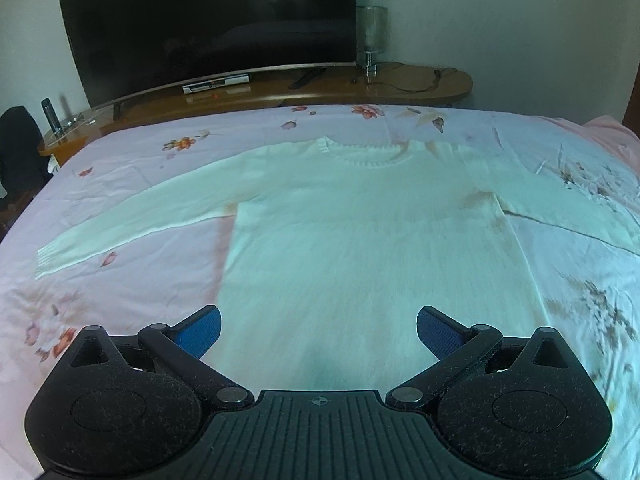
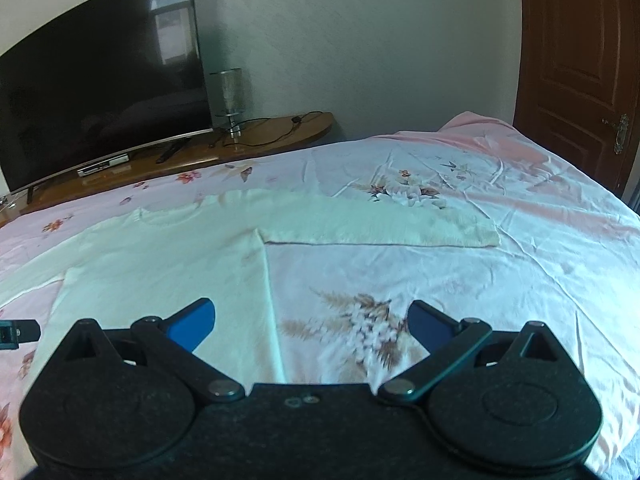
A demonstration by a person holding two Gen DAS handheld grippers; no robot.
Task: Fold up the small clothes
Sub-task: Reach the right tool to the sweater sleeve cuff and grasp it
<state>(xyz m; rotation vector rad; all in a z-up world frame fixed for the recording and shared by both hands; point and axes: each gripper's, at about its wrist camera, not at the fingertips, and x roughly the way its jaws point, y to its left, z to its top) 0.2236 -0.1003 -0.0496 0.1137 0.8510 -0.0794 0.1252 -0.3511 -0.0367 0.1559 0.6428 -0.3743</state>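
Note:
A white long-sleeved sweater (image 1: 360, 240) lies flat and spread out on the bed, collar at the far side, both sleeves stretched sideways. My left gripper (image 1: 318, 330) is open and empty, hovering over the sweater's lower hem. In the right wrist view the sweater (image 2: 160, 264) fills the left half, its right sleeve (image 2: 380, 226) reaching right. My right gripper (image 2: 312, 322) is open and empty, above the sweater's lower right edge and the sheet. The tip of the left gripper (image 2: 18, 330) shows at the far left edge.
The bed has a pink floral sheet (image 1: 120, 184). Behind it a wooden stand (image 1: 360, 88) holds a large black TV (image 1: 208, 28), a lamp (image 1: 370, 36), a set-top box and cables. A brown door (image 2: 580, 60) is at the far right.

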